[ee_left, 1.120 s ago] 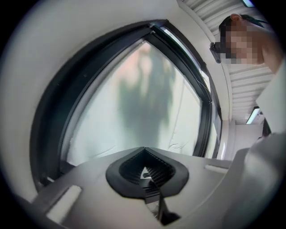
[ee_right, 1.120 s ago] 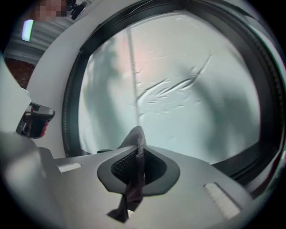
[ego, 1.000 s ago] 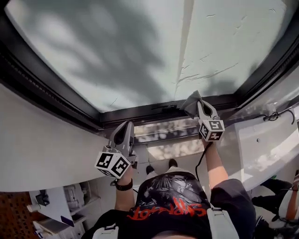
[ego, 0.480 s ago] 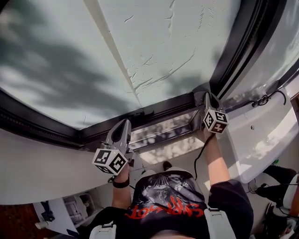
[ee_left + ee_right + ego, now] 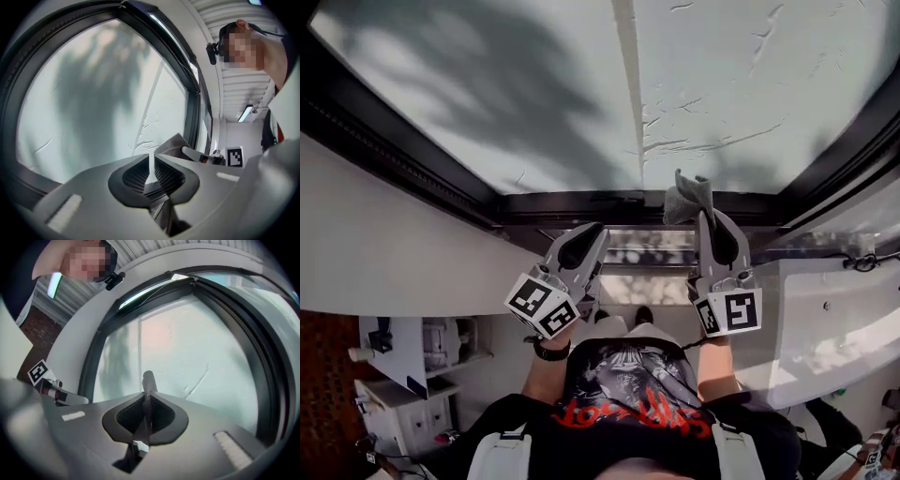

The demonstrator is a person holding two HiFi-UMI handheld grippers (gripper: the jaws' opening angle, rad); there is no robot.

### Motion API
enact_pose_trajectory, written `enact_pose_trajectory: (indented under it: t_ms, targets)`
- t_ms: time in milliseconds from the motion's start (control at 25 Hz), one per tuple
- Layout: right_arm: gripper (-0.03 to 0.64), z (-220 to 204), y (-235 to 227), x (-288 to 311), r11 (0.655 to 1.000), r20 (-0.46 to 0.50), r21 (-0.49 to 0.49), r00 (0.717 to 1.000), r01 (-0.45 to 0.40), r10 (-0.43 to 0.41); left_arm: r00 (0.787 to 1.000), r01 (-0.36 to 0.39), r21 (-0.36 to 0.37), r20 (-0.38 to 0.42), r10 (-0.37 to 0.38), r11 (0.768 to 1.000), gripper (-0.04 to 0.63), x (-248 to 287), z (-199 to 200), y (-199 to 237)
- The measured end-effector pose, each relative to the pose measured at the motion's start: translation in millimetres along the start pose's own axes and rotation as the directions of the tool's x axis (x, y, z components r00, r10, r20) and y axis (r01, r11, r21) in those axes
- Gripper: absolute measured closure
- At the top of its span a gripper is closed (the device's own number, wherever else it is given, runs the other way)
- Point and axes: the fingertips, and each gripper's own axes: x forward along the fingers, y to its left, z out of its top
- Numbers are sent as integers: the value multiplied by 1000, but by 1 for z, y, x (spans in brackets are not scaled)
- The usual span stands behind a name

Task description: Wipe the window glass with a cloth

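Centrally, the pale frosted window glass [image 5: 534,94] sits within its dark frame [image 5: 581,208]. The right gripper [image 5: 701,214] has its jaws clamped on a small crumpled grey cloth [image 5: 684,197], which juts beyond the fingertips at the lower edge of the glass, just above the frame's bottom rail; contact with the pane cannot be judged. The left gripper [image 5: 592,231], jaws pressed together with nothing between them, is held near the right one, before the same rail.

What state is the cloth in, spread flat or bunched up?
Bunched up: the cloth sticks out as a crumpled wad, pinched in the shut jaws of the right gripper.
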Motion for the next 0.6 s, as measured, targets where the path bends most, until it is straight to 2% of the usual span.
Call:
enact_pose_trajectory:
  t_ms: [240,360,600]
  targets:
    - [601,-11,55,32,992,-26,22,992,-126,127,999,-39,-16,8,39,999,562,-43,0,22]
    - [601,-15,76,48,991,-26,30,991,-131,132,999,-38,-38,26,39,999,545,-65,5,42]
    - [601,-20,131,67,992,-58,-41,992,-117,115,998,10,-44,60,-7,999,507,-109,18,71]
